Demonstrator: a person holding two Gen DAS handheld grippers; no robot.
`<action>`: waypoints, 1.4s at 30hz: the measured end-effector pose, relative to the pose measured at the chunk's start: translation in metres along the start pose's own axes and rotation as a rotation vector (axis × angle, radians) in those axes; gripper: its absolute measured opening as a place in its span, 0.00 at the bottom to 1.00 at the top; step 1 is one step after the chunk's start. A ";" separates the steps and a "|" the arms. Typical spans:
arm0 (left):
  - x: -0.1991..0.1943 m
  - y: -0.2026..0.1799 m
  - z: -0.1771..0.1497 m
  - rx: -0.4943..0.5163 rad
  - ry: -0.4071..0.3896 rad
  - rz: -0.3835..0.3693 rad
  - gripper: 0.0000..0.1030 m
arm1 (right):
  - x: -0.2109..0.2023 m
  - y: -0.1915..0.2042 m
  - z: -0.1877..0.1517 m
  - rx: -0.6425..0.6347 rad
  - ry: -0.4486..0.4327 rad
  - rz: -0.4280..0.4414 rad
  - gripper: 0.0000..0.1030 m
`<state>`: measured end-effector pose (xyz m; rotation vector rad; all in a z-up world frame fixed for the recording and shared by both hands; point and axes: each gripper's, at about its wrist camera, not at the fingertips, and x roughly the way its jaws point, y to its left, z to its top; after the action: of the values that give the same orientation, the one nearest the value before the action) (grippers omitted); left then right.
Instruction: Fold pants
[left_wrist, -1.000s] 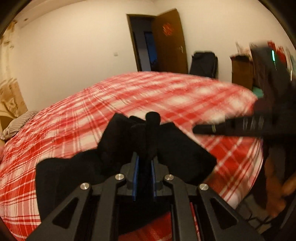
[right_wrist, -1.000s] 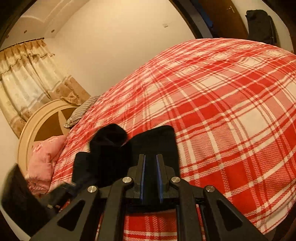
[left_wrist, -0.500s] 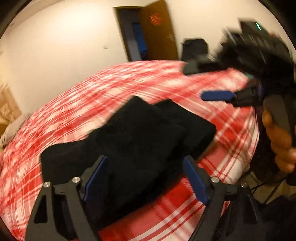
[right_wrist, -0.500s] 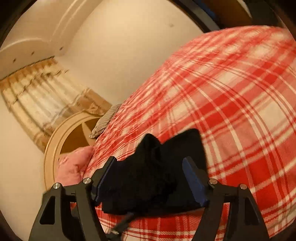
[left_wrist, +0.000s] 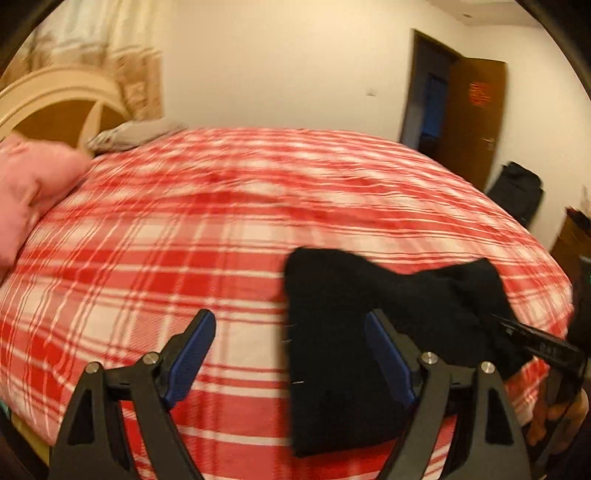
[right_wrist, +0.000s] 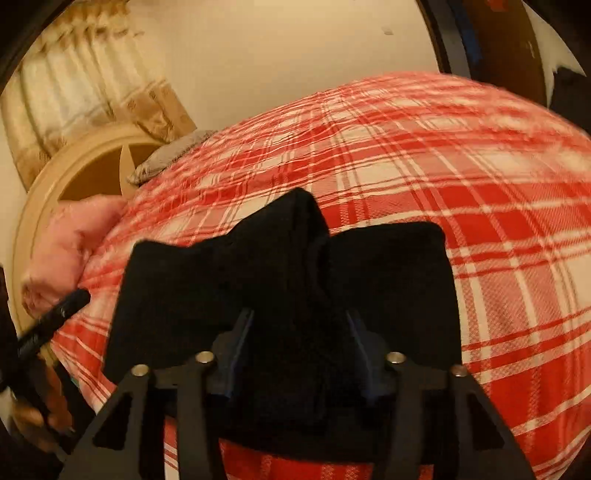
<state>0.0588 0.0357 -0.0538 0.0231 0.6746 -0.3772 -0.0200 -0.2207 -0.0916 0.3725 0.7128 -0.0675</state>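
The black pants (right_wrist: 280, 295) lie bunched on the red checked bed (left_wrist: 184, 229). The left gripper (left_wrist: 291, 354) is spread wide and holds nothing; the pants sit by its right jaw. The right gripper (right_wrist: 299, 350) has soft cloth between its half-open jaws, maybe loosely. The pants look floppy and light, so grab a thick edge.

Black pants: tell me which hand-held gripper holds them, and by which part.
Neither grips the black pants. The left hand-held gripper is open over the bedspread; the right hand-held gripper is open, straddling the raised middle fold.
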 end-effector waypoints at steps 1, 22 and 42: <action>0.005 0.005 -0.001 -0.016 0.012 0.014 0.83 | -0.001 0.000 0.000 0.000 0.002 0.003 0.33; 0.023 -0.009 -0.002 0.000 0.073 0.015 0.83 | -0.034 -0.047 -0.014 0.010 0.021 -0.110 0.19; 0.033 -0.031 0.011 0.056 0.116 0.058 0.85 | -0.053 0.014 0.034 -0.123 -0.133 0.003 0.29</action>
<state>0.0781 -0.0058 -0.0618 0.1183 0.7760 -0.3405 -0.0363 -0.2235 -0.0290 0.2489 0.5819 -0.0446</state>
